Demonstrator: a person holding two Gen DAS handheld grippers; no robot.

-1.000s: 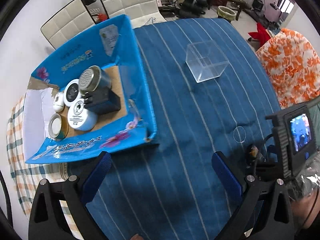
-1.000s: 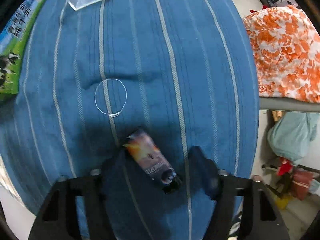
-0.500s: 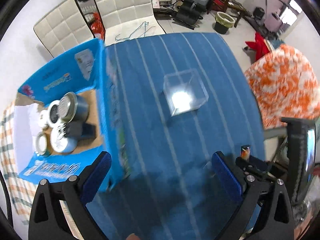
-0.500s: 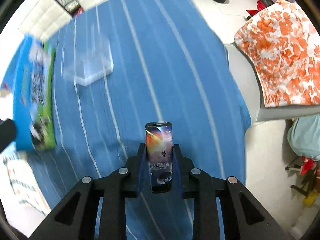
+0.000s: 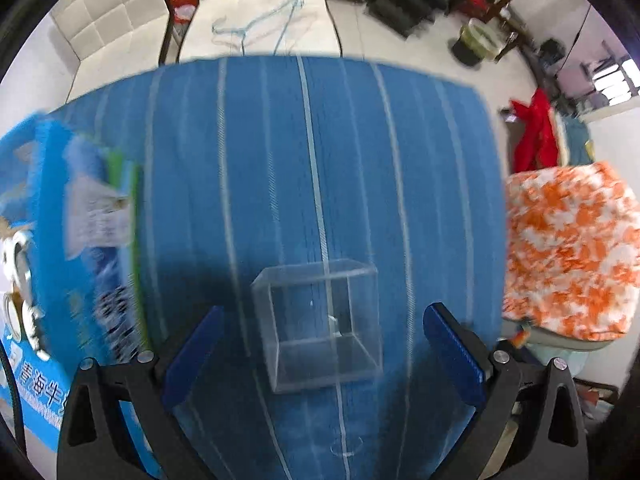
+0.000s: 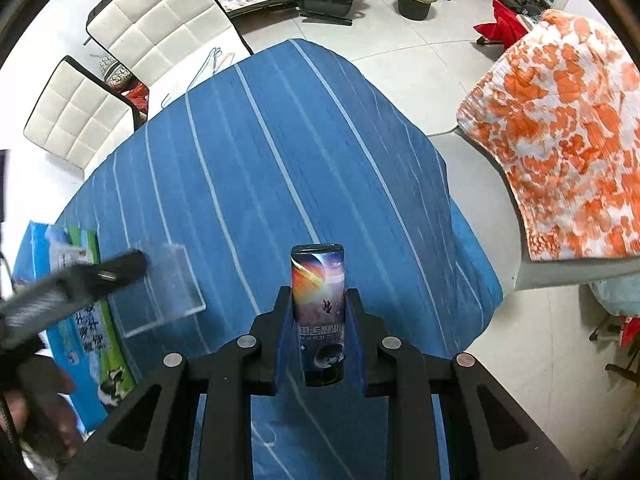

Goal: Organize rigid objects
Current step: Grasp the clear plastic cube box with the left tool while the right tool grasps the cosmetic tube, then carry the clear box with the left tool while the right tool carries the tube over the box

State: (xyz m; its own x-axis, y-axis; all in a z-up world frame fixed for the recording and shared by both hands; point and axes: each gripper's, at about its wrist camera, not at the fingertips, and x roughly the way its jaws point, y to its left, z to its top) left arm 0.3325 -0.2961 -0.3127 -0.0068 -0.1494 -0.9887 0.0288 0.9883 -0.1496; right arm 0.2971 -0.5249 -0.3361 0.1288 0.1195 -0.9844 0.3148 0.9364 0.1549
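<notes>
A clear plastic cube box stands on the blue striped tablecloth. My left gripper is open, its blue fingers on either side of the box without touching it. My right gripper is shut on a small flat case with a space picture and holds it upright above the cloth. The clear box also shows in the right wrist view, with the left gripper's finger beside it.
A blue cardboard box with tins lies at the left; it also shows in the right wrist view. White chairs stand past the table's far edge. An orange-flowered chair stands at the right.
My left gripper has swung right from the cardboard box to straddle the clear box. My right gripper shut on the case lying on the cloth and lifted it upright.
</notes>
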